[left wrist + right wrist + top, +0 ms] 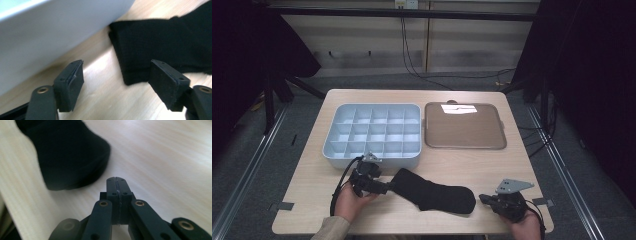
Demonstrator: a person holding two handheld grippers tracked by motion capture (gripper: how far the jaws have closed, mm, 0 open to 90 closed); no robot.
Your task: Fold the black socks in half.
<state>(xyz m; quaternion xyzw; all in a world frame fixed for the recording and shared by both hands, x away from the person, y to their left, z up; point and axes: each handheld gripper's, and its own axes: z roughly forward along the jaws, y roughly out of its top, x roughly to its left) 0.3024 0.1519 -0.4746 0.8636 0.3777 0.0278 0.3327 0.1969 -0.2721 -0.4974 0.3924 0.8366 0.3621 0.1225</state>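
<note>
A black sock lies flat on the wooden table near its front edge. My left gripper sits at the sock's cuff end, held by a hand. In the left gripper view the left gripper is open, its jaws wide apart, with the cuff just ahead of them and not between the pads. My right gripper rests just right of the sock's toe. In the right gripper view the right gripper is shut on nothing, and the toe end lies ahead to its left.
A pale blue compartment organiser stands behind the left gripper, its wall close beside the jaws. A brown tray lies to the organiser's right. Bare tabletop lies between the tray and the sock.
</note>
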